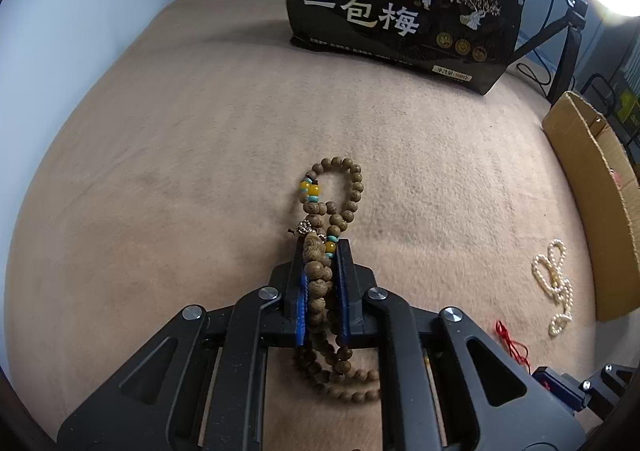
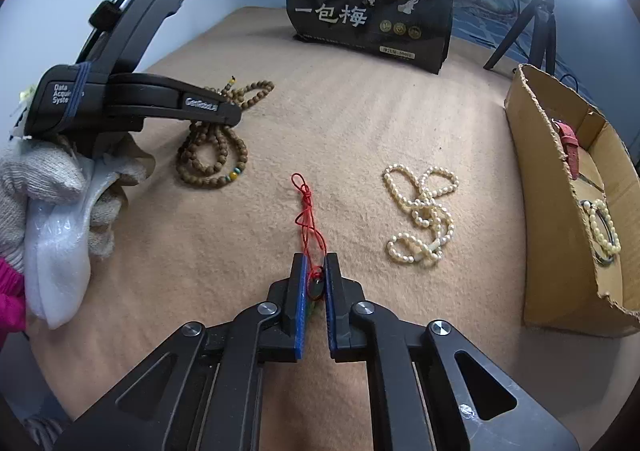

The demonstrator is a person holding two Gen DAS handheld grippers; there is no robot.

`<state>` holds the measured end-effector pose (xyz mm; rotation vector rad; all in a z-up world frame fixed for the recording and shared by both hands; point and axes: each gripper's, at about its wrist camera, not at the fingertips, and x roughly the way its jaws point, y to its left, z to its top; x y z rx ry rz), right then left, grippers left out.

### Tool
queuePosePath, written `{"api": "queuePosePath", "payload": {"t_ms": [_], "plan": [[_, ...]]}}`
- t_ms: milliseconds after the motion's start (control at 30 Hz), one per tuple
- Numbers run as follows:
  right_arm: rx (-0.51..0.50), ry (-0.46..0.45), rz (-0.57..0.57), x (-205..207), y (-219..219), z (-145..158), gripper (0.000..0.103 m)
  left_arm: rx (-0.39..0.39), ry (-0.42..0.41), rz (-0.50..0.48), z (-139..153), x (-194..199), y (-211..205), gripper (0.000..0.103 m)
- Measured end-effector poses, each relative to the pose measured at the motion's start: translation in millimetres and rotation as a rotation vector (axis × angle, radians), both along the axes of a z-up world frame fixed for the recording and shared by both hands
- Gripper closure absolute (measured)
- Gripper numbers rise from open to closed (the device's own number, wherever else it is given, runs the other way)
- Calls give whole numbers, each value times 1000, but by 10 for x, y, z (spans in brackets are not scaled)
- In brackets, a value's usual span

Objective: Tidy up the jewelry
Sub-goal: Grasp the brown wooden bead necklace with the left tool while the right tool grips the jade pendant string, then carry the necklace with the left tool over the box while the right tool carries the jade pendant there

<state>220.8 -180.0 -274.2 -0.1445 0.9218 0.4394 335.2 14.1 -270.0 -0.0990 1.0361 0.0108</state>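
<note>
Two claws gripping | right view only: red strap (image 2: 570, 149) in box (image 2: 548, 187)

brown wooden beads (image 1: 340, 207) showing off yellow and turquoise accents; red cord (image 2: 308, 211) popping against the tan cloth (image 2: 360, 123); cream pearls (image 2: 420, 207) glowing pale; black bag (image 2: 372, 7) sporting gold trees and white lettering
</note>
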Motion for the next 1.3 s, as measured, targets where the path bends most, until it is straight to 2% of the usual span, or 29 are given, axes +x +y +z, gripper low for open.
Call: {"api": "queuePosePath", "payload": {"t_ms": [500,1000,1300], "plan": [[93,-41,-36,-222,-302,403,98,-60,-84,-34,497,-454,67,93],[121,-173,-57,-596,-625,1101,98,-118,-210,-110,1338,-898,9,93],[128,-234,-90,-740,-908,1396,98,-150,-276,-209,1812,-1045,-299,93]]}}
